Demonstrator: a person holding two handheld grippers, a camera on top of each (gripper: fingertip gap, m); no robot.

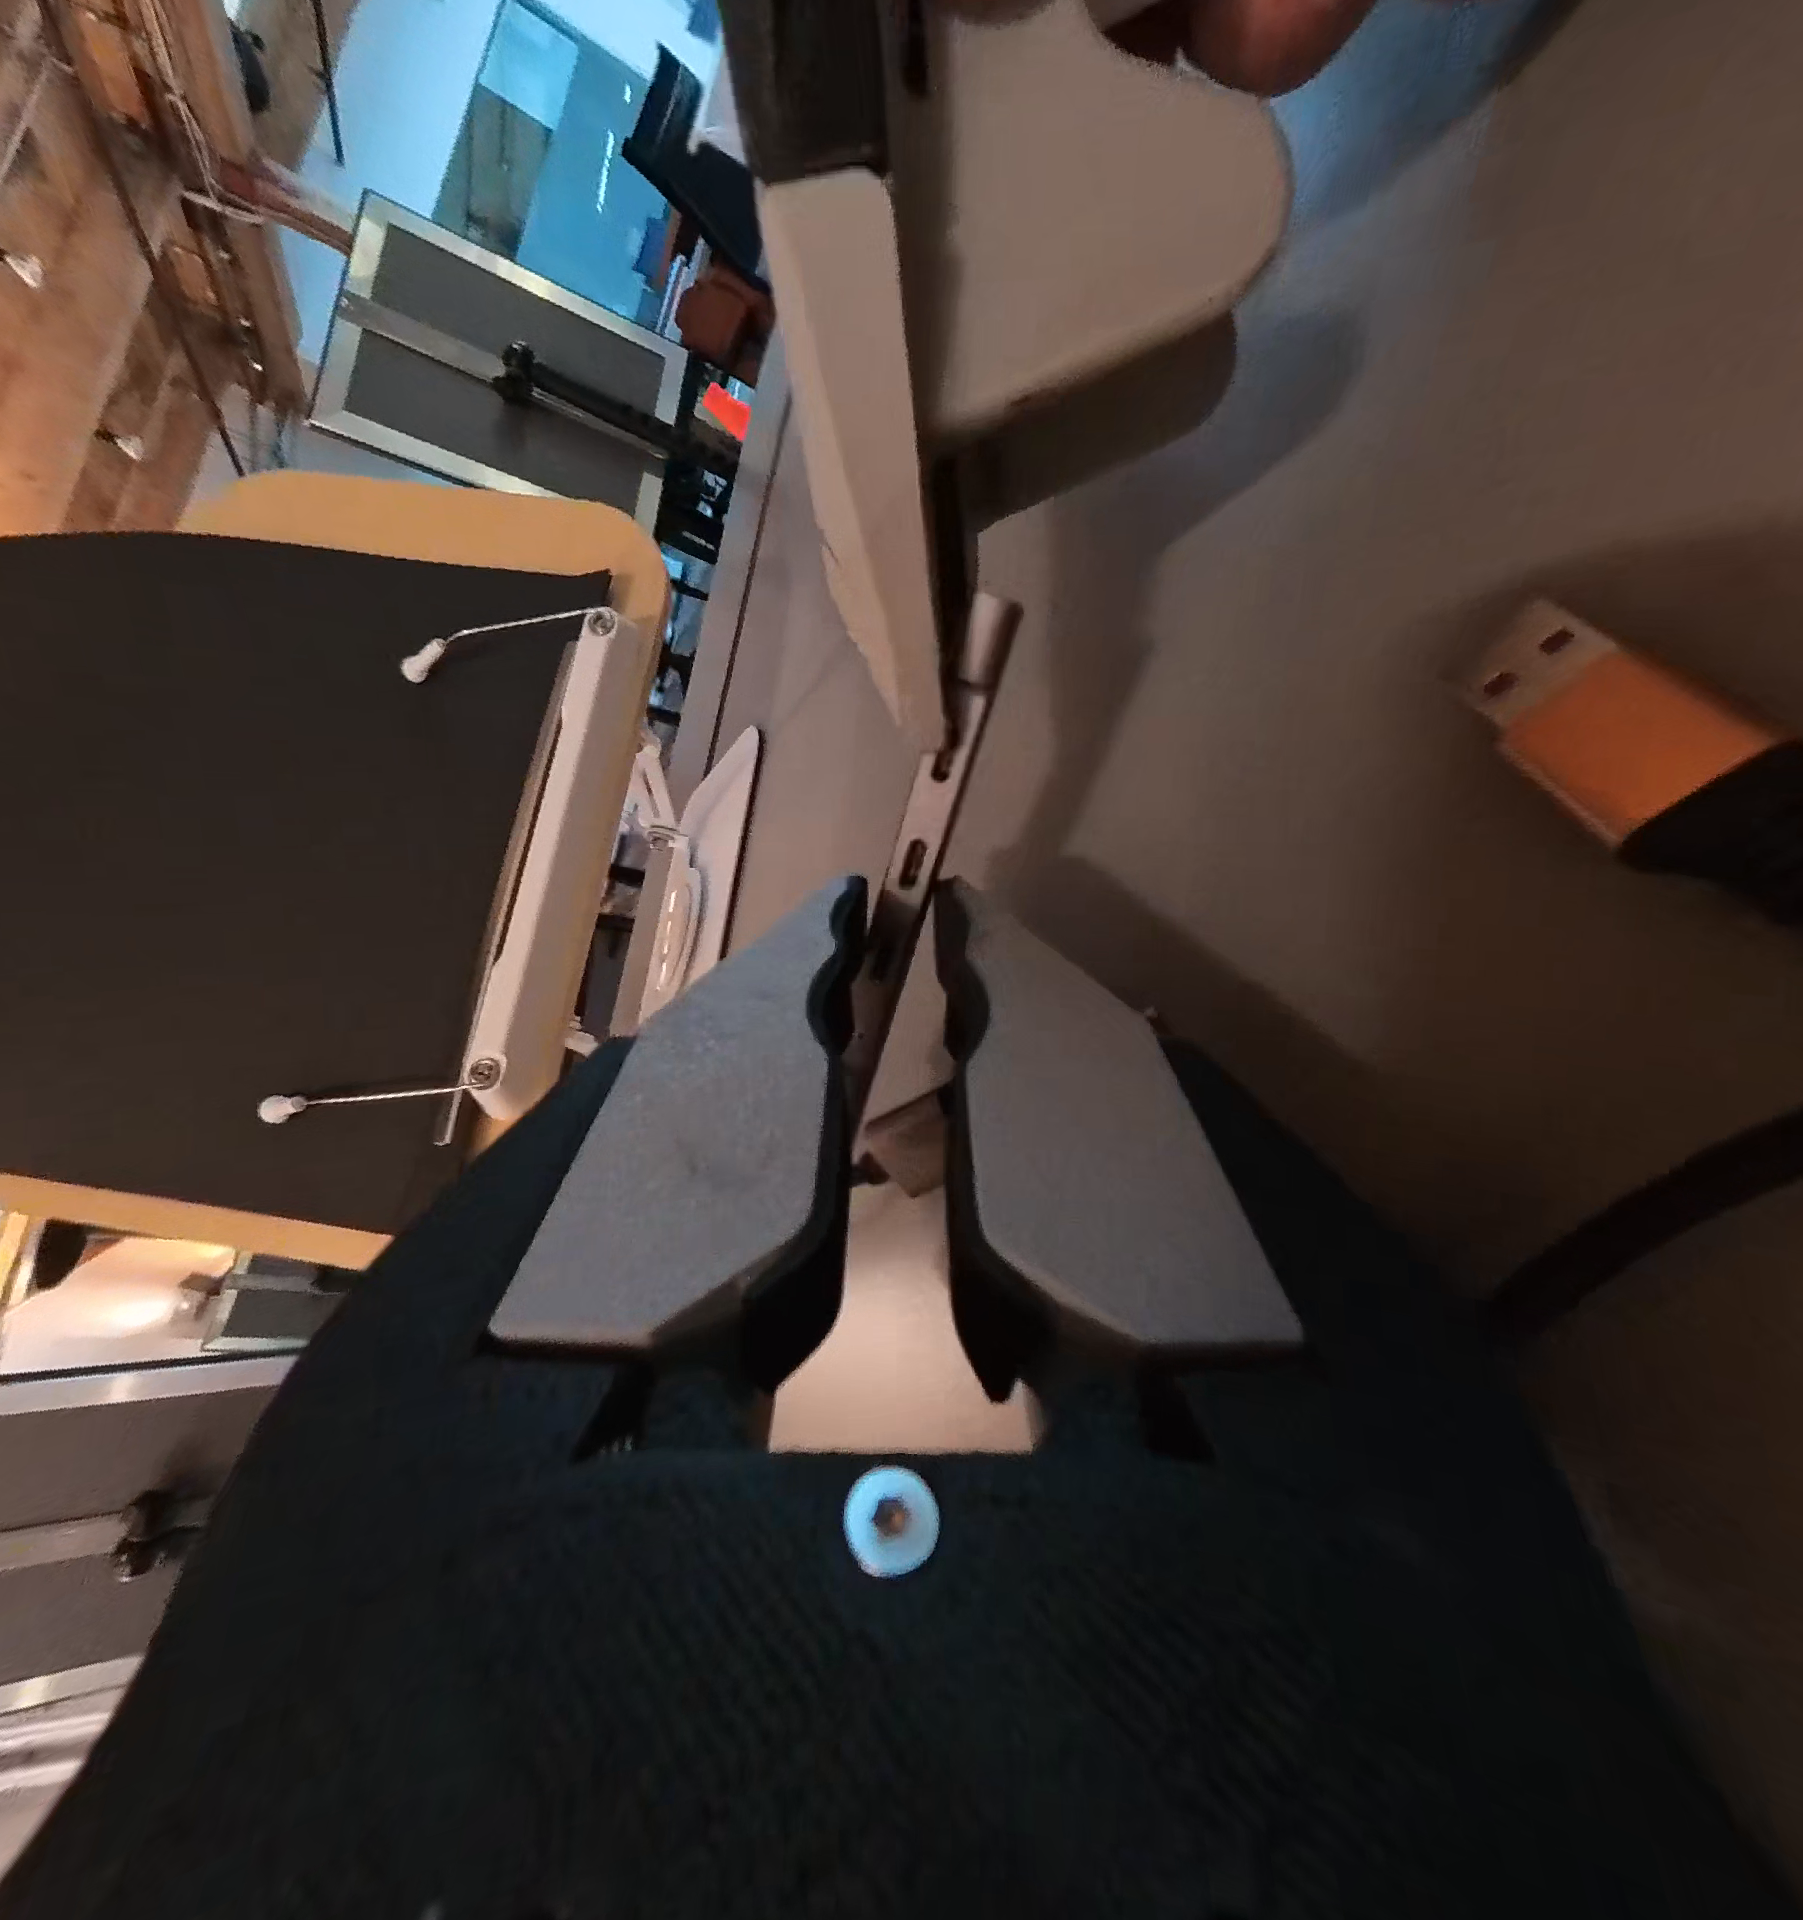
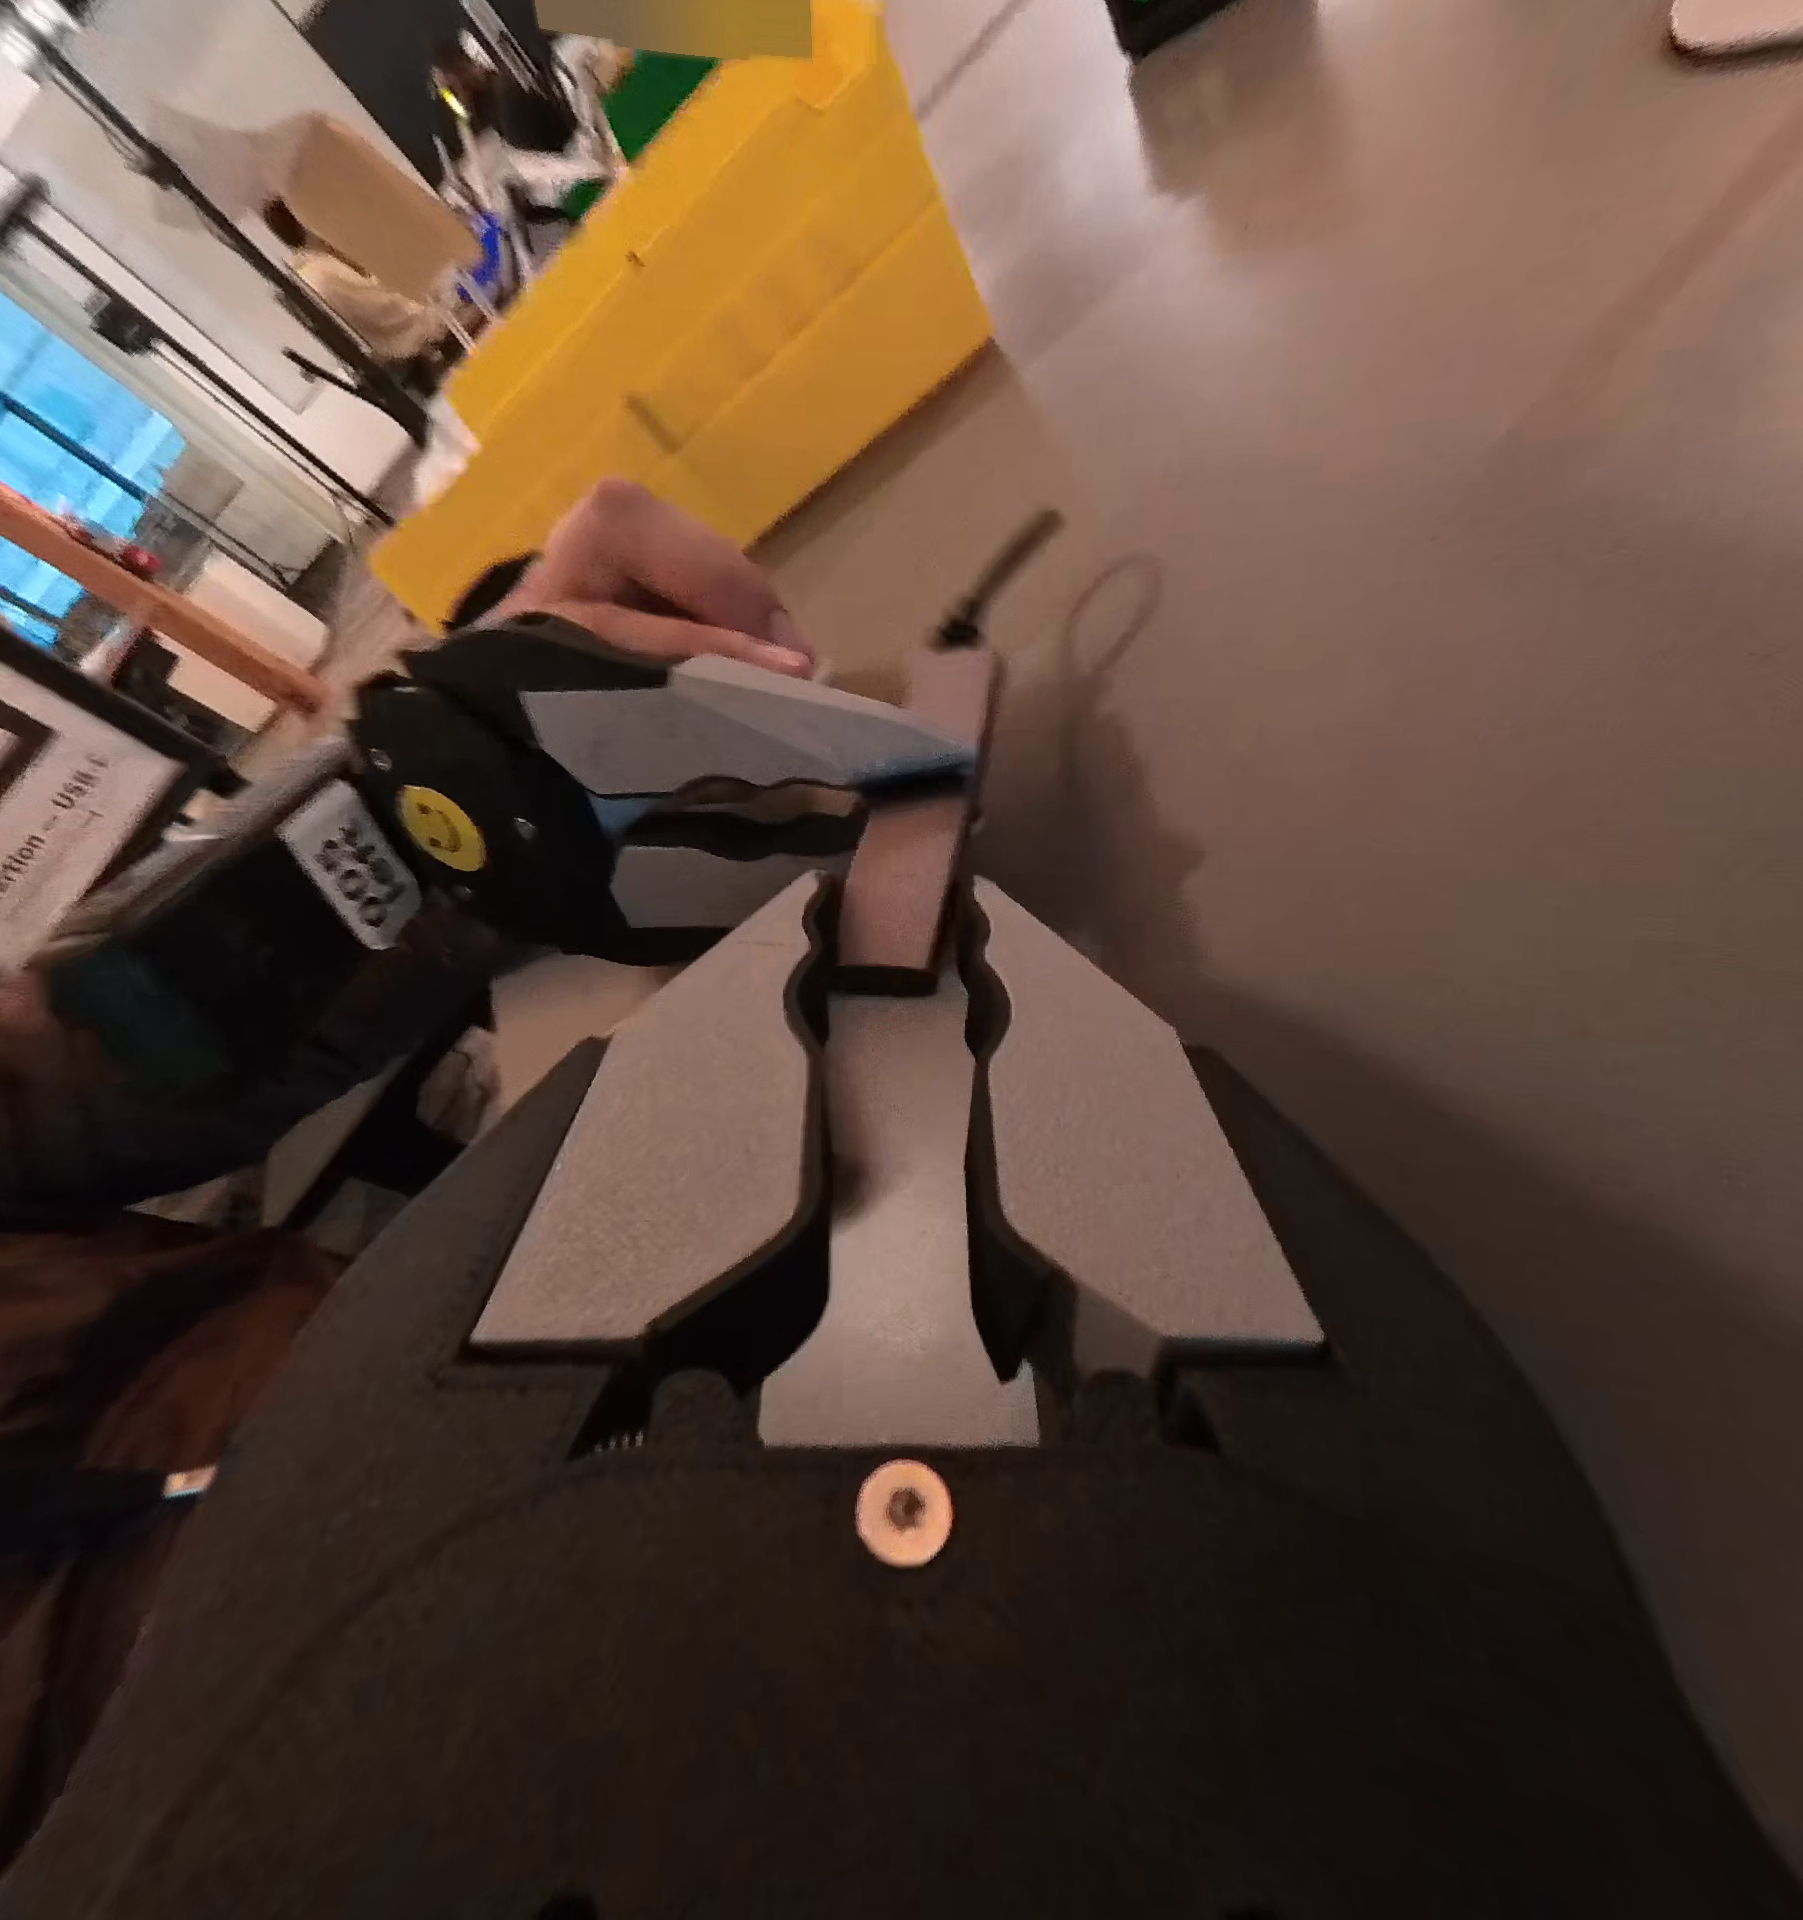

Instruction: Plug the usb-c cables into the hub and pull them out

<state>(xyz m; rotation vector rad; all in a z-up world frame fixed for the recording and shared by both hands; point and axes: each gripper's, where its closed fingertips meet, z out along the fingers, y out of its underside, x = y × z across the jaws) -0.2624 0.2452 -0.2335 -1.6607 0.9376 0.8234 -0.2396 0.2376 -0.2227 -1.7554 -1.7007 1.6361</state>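
A thin grey hub (image 1: 923,821) is held edge-on above the beige table (image 1: 1396,468). The slot ports showing along its edge are empty. My left gripper (image 1: 899,909) is shut on its near end. One of the right gripper's pale fingers (image 1: 845,436) comes down from above onto the far end. In the right wrist view, my right gripper (image 2: 897,909) is shut on the hub (image 2: 902,873), and the left gripper (image 2: 855,805), held in a hand, pinches it from the left. An orange plug (image 1: 1624,727) on a black cable lies on the table to the right.
A thin looped cable (image 2: 1115,613) and a dark connector (image 2: 1011,561) lie on the table beyond the hub. A yellow bin (image 2: 720,312) stands at the back left. A black panel on a wooden frame (image 1: 201,831) stands left of the table. Less than 4 cm separates the two grippers' tips. The orange plug (image 1: 1624,727) lies around 8 centimeters away from my right fingertips.
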